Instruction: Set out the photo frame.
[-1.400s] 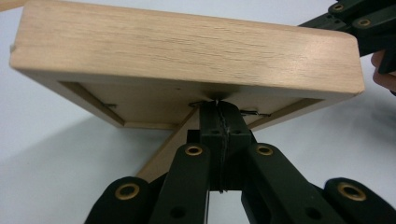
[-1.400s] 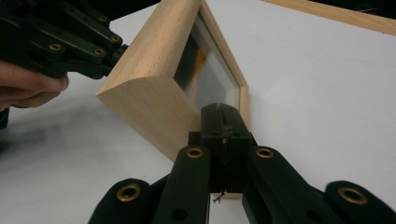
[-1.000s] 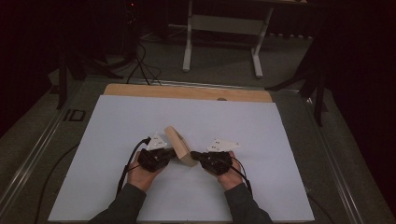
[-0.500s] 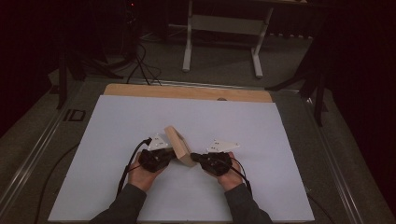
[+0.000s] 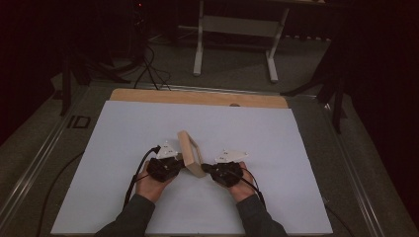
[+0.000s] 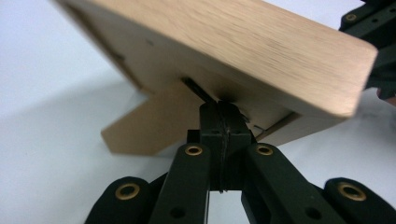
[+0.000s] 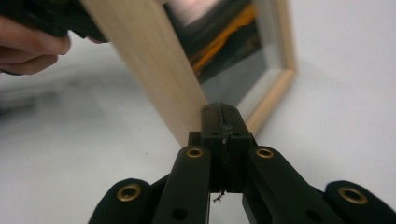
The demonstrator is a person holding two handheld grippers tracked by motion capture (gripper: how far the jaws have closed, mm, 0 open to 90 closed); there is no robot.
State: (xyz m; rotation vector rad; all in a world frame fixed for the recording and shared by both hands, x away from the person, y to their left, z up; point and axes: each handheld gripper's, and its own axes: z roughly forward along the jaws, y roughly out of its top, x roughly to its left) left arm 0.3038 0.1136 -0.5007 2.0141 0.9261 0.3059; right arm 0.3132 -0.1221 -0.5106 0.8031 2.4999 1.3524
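A light wooden picture frame (image 5: 189,151) stands tilted on the white sheet (image 5: 296,148), between my two grippers. My left gripper (image 5: 181,167) is shut, and its tips (image 6: 223,109) rest against the frame's back (image 6: 261,51) beside the fold-out prop (image 6: 140,126). My right gripper (image 5: 207,169) is shut too, with its tips (image 7: 223,112) at the lower front corner of the frame (image 7: 154,60). The dark picture with an orange streak (image 7: 224,37) faces the right gripper. Nothing lies between either pair of jaws.
A wooden strip (image 5: 197,97) runs along the sheet's far edge. Beyond the table stand a metal stand's legs (image 5: 234,29) and floor cables (image 5: 148,69). The other hand (image 7: 28,46) appears at the left of the right gripper view.
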